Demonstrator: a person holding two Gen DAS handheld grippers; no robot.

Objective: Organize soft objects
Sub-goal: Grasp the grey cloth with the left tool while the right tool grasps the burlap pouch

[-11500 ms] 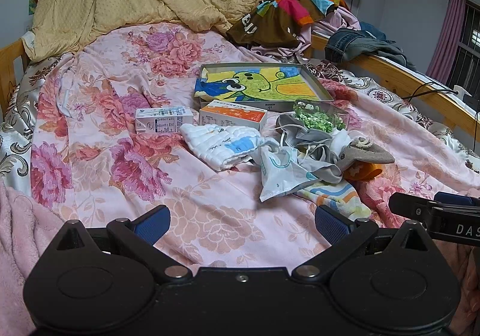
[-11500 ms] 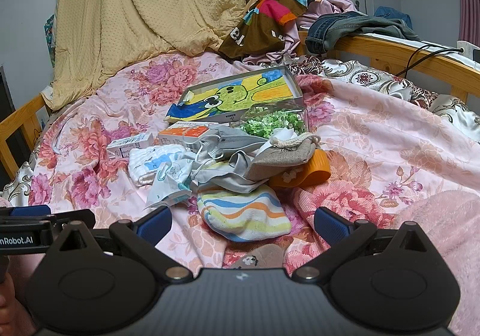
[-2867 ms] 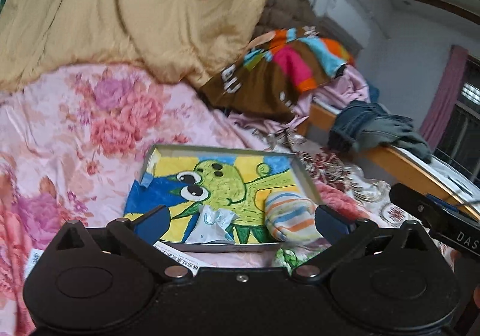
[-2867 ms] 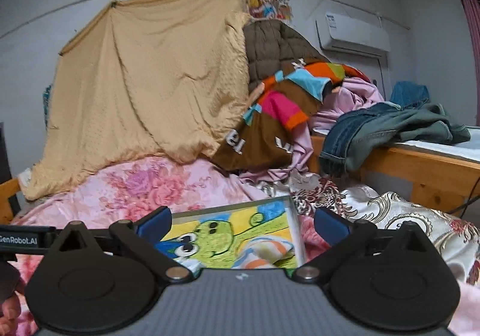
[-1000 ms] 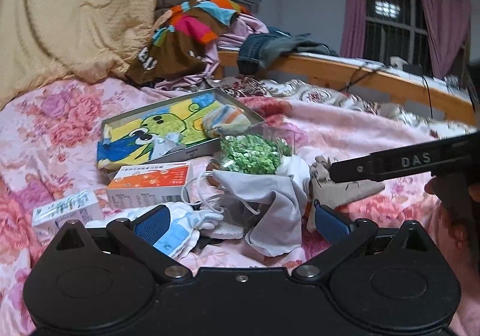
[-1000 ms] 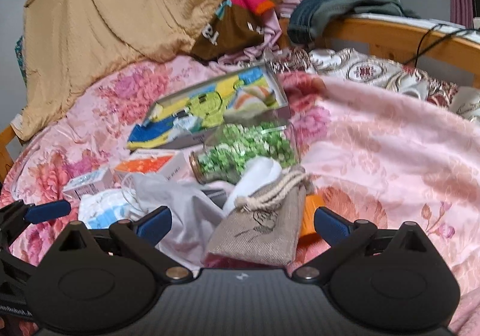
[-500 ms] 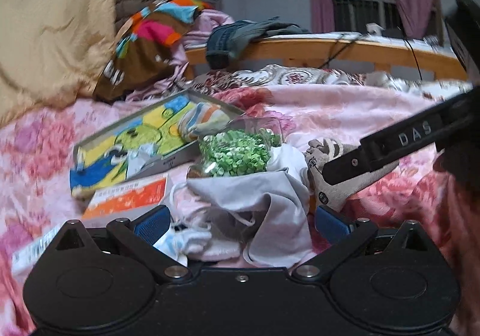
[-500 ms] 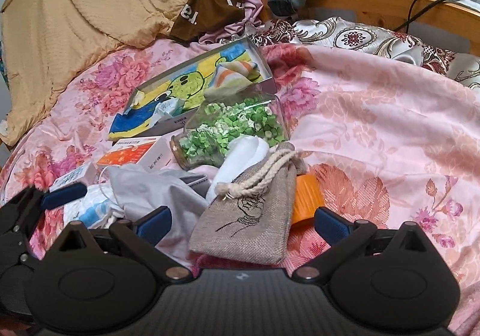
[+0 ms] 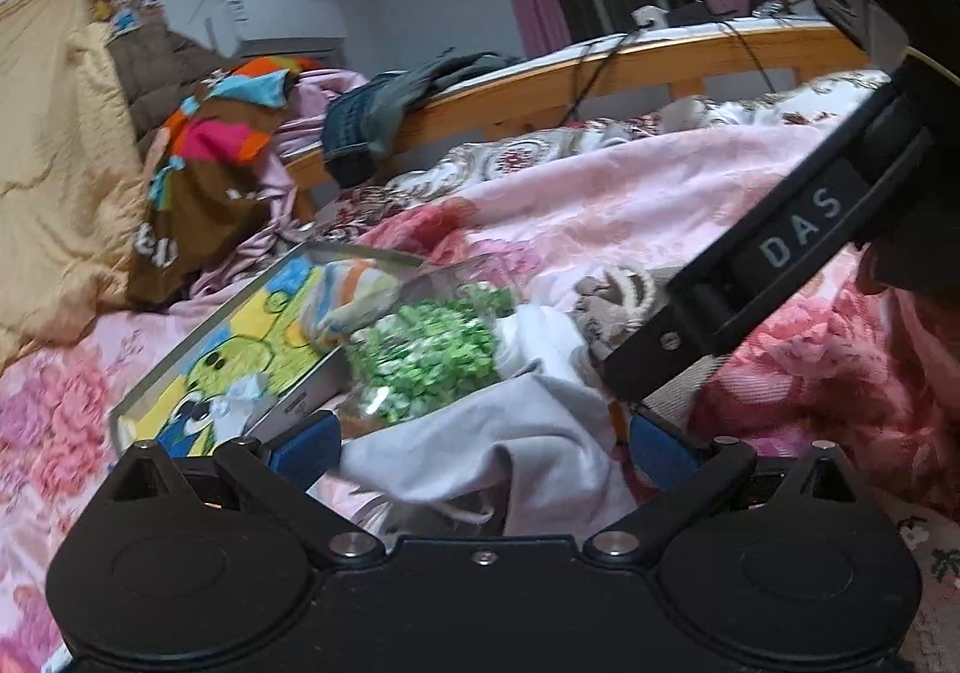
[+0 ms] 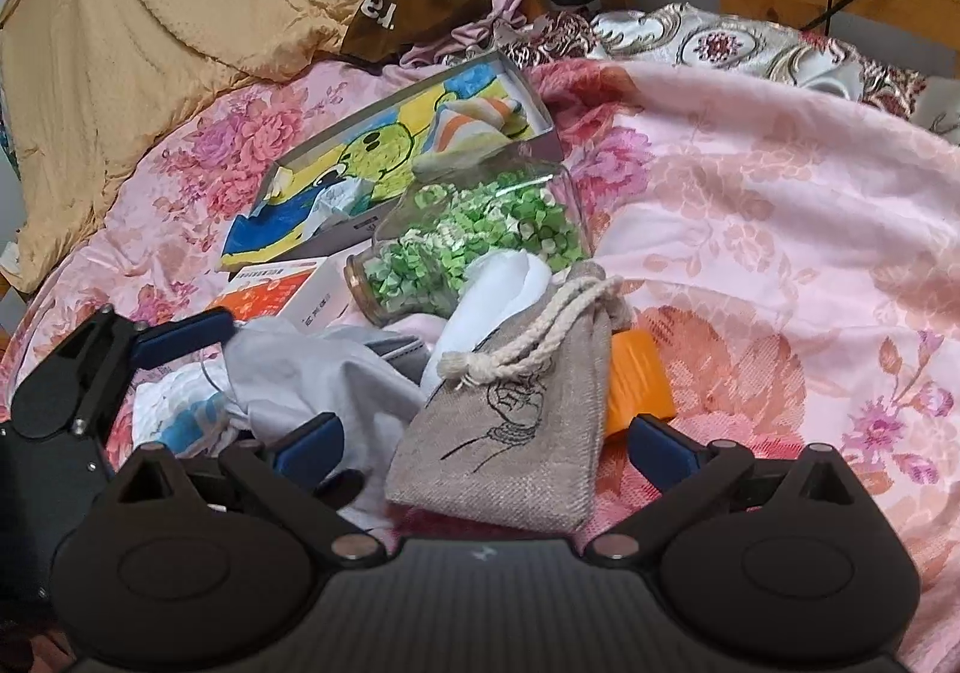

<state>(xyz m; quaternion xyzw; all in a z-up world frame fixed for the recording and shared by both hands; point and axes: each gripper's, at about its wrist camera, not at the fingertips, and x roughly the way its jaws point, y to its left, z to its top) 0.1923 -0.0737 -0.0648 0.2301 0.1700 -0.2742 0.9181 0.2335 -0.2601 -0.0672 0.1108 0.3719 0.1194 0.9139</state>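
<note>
Burlap drawstring pouch (image 10: pixel 510 421) lies flat on bed (image 10: pixel 750 265), long axis running toward camera, tied mouth pointing away toward jar of green bits (image 10: pixel 474 247). Right gripper (image 10: pixel 483 448) spread wide, straddling pouch's near end. Left gripper (image 9: pixel 483 448) spread, over grey cloth (image 9: pixel 480 445). Striped sock (image 10: pixel 474 123) in shallow box (image 10: pixel 300 253).

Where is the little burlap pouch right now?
In the right wrist view, the burlap pouch lies low centre on the bed, between the grey cloth and orange object.

A brown cloth bag (image 10: pixel 516 421) with a rope tie is seen between the wide-open right gripper (image 10: pixel 480 448) fingers.
</note>
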